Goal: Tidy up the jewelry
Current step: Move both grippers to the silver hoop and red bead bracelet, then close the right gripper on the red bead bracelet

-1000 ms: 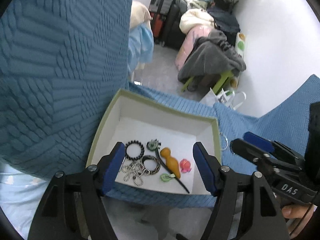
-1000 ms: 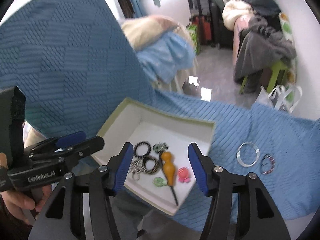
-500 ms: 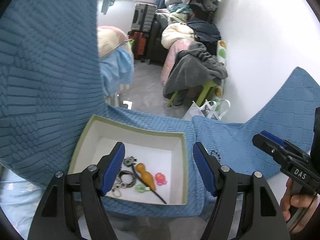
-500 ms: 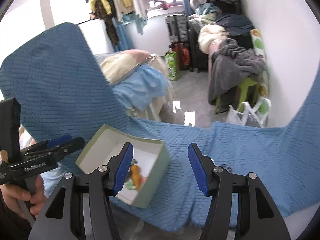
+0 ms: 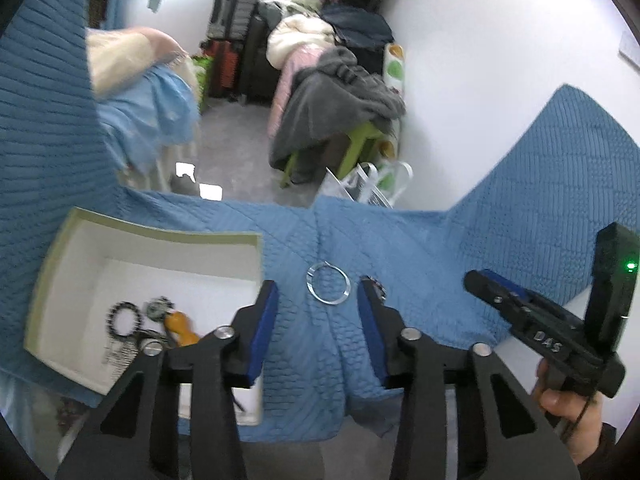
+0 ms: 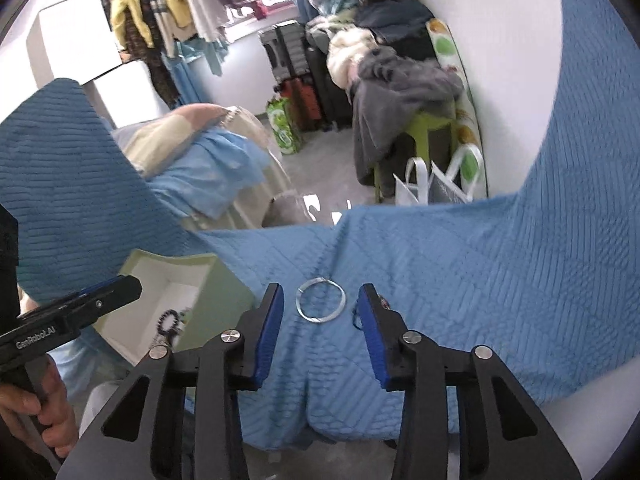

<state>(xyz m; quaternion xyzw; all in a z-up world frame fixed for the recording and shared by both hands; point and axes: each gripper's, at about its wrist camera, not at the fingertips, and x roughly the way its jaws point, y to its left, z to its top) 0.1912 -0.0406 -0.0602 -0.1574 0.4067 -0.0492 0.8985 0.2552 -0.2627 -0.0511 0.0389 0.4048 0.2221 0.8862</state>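
Both tongs — left [image 5: 316, 300], right [image 6: 320, 304] — are closing, empty, above the silver ring [image 6: 321, 305] on the blue quilt [image 6: 460, 280]

Two words can be read. The right gripper [image 5: 476, 280], seen from the left camera, has white letters "DAS" on its black side. The left gripper [image 6: 134, 285], seen from the right camera, has white letters "GenRobot.AI" on its black side. Nothing else shows any writing.
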